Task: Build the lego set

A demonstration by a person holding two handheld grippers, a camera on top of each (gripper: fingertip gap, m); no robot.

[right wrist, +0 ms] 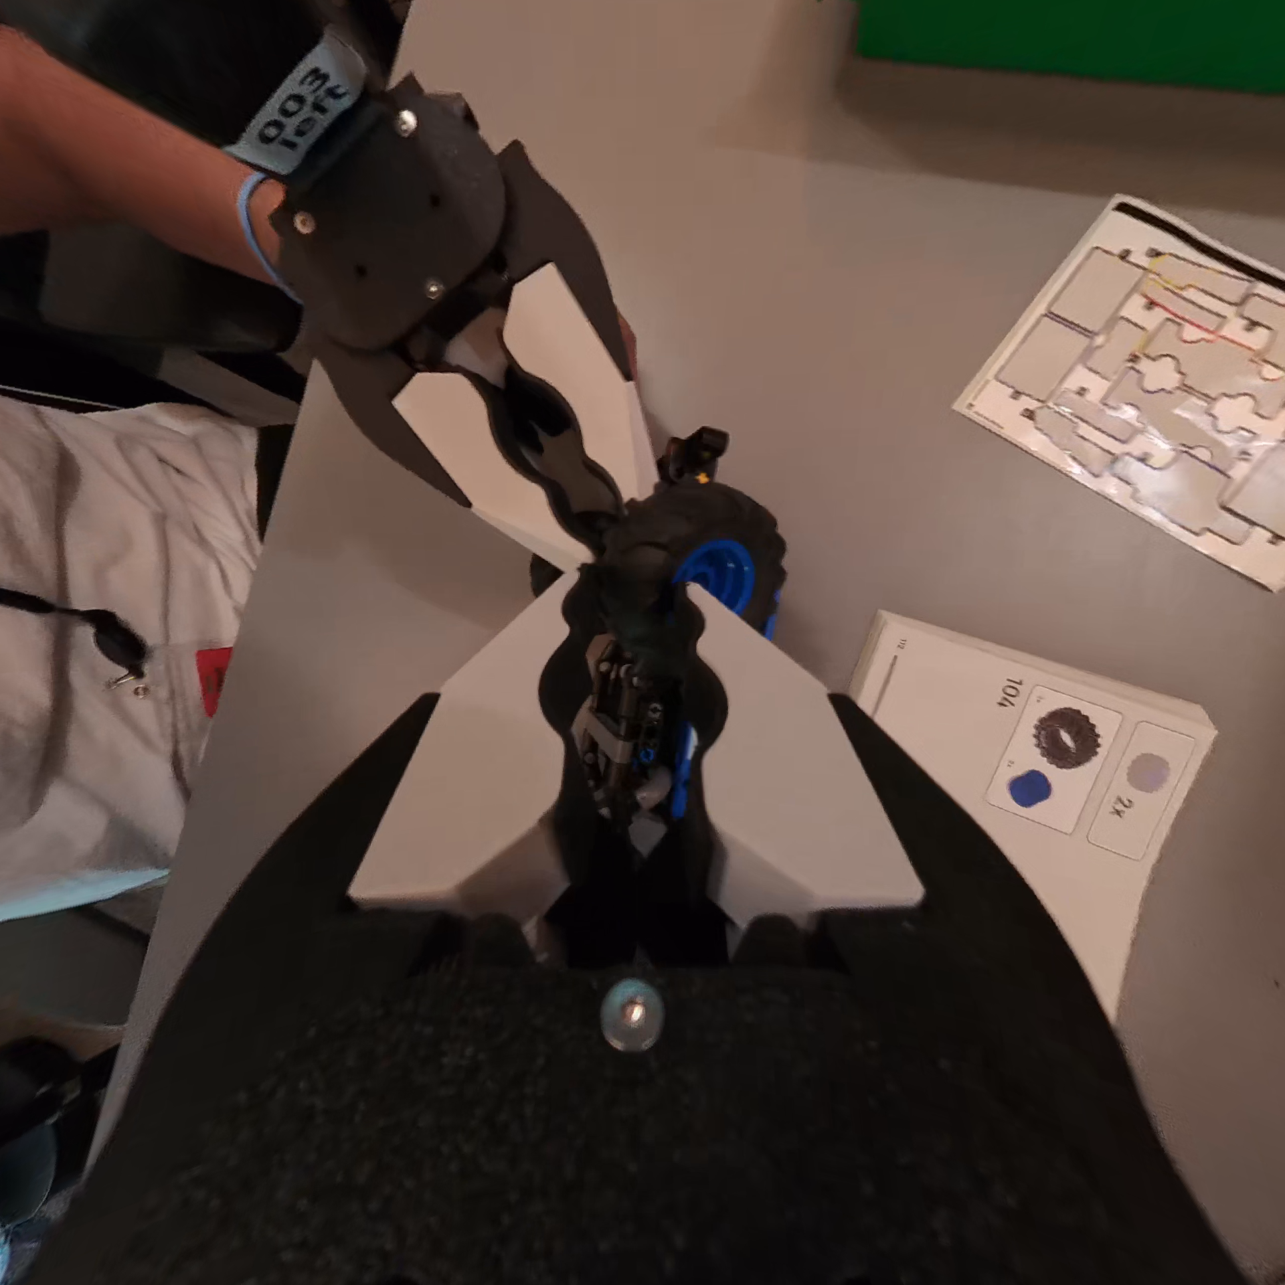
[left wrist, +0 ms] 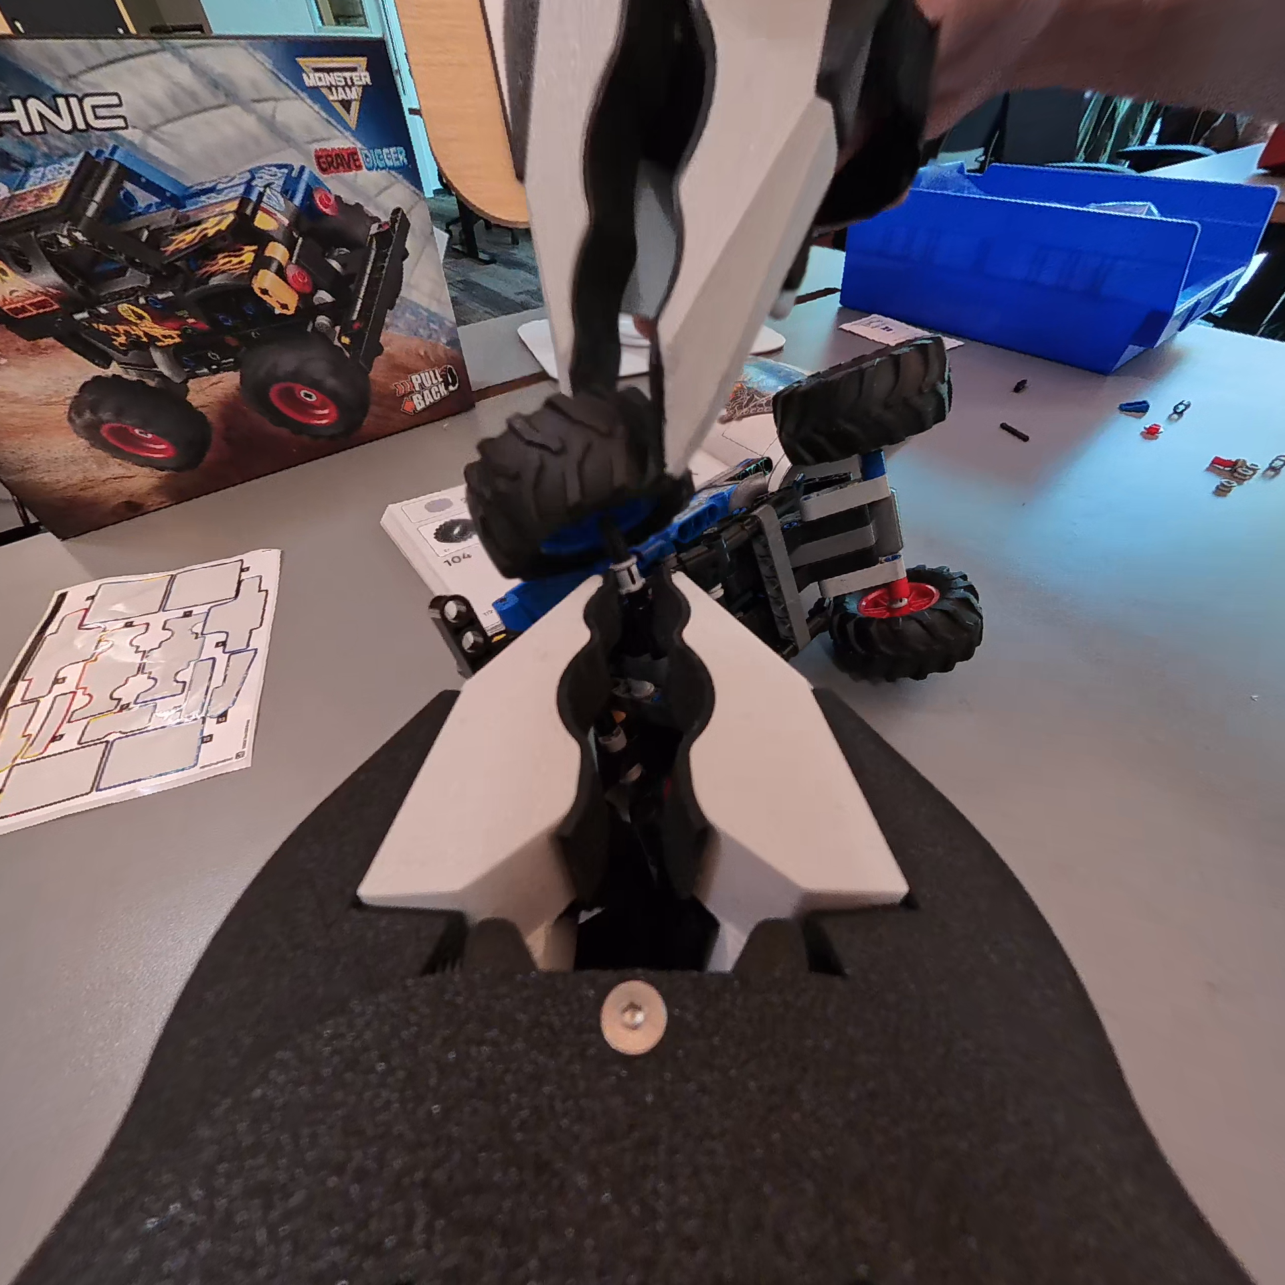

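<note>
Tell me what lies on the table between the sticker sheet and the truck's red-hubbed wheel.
The open instruction booklet lies there, partly under the truck, in the left wrist view between the sticker sheet and the red-hubbed wheel.

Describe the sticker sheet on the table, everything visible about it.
The sticker sheet is a white, glossy-looking rectangle lying flat on the grey table, left of the left gripper in its wrist view. Thin black, red, yellow and blue outlines divide it into irregular panels, which look blank grey, as if the stickers are already peeled off. A black strip runs along one short edge. It lies apart from the instruction booklet and the box; nothing rests on it.
</note>
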